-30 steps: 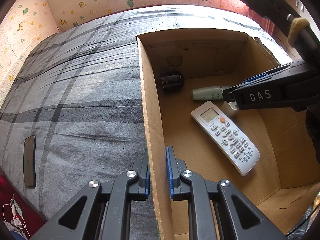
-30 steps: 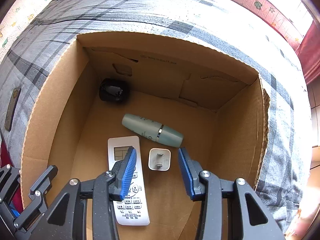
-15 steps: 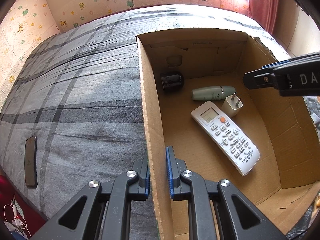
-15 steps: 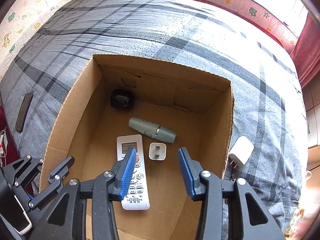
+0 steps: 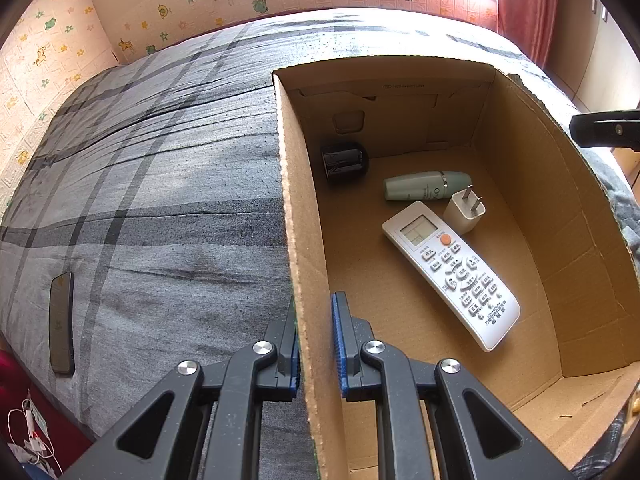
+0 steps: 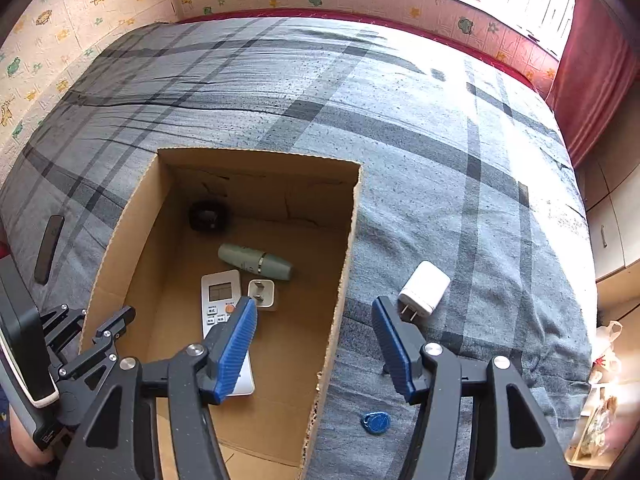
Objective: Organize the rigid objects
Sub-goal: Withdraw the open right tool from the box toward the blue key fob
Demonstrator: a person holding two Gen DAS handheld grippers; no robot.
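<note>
Left wrist view. Left gripper at bottom centre, pads clamped tight on the left wall of the box, one finger outside, one inside. Box fills the right half of the frame, open top, brown cardboard, sitting on a grey plaid bed. On the box floor: white remote lying diagonal, buttons up, orange button near its screen; small white plug just beside the remote's upper end, prongs up; pale green bottle on its side just above the plug; black jar in the far left corner. Dark flat phone lies on the bed at lower left, well apart from the box. Only a black tip of the right gripper shows at the right edge, above the box's right wall.

Right wrist view. Right gripper at bottom centre, jaws opening, blue pads well apart, nothing between them but the box's right wall far below. This view shows what the other hides: a larger white charger on the bed right of the box, prongs toward the lower left, near the right finger's tip; a blue tag on the bed at lower centre. Same four items show inside the box. Left gripper shows at lower left on the box wall.
</note>
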